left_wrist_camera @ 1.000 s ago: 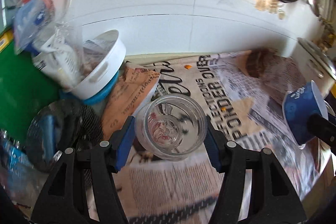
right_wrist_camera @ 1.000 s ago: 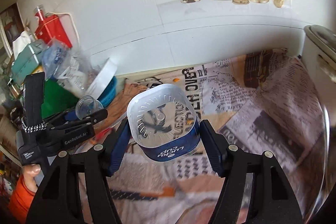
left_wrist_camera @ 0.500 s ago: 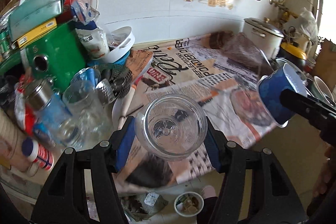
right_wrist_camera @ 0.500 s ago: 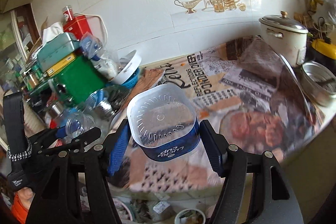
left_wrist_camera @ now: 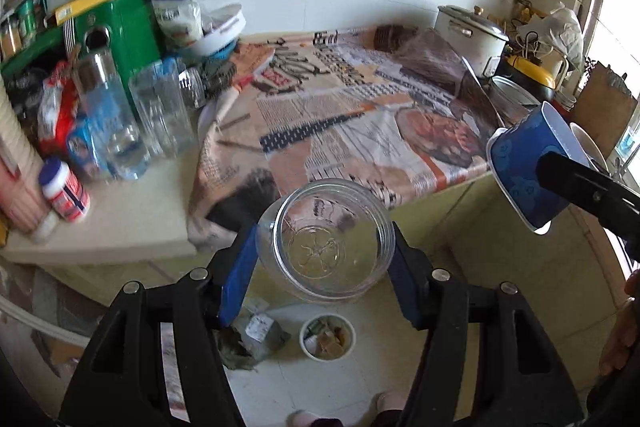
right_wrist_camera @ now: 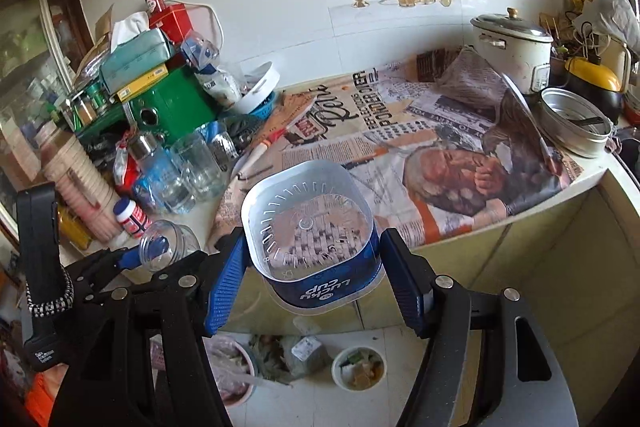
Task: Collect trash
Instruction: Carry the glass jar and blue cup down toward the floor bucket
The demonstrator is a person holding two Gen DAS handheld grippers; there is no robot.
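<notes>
My left gripper is shut on a clear plastic jar, mouth toward the camera, held off the counter's front edge above the floor. My right gripper is shut on a blue and white "Lucky Cup" tub, empty, also held out past the counter edge. In the left wrist view the tub shows at the right. In the right wrist view the jar and the left gripper show at the lower left.
A newspaper-covered counter lies ahead. Bottles, glasses and a green box crowd its left end; a white pot and a metal pan stand at the right. On the floor below are a small bowl of scraps and crumpled waste.
Both grippers have pulled back and up from over the newspaper to beyond the counter's front edge, each still holding its container. The floor has come into view.
</notes>
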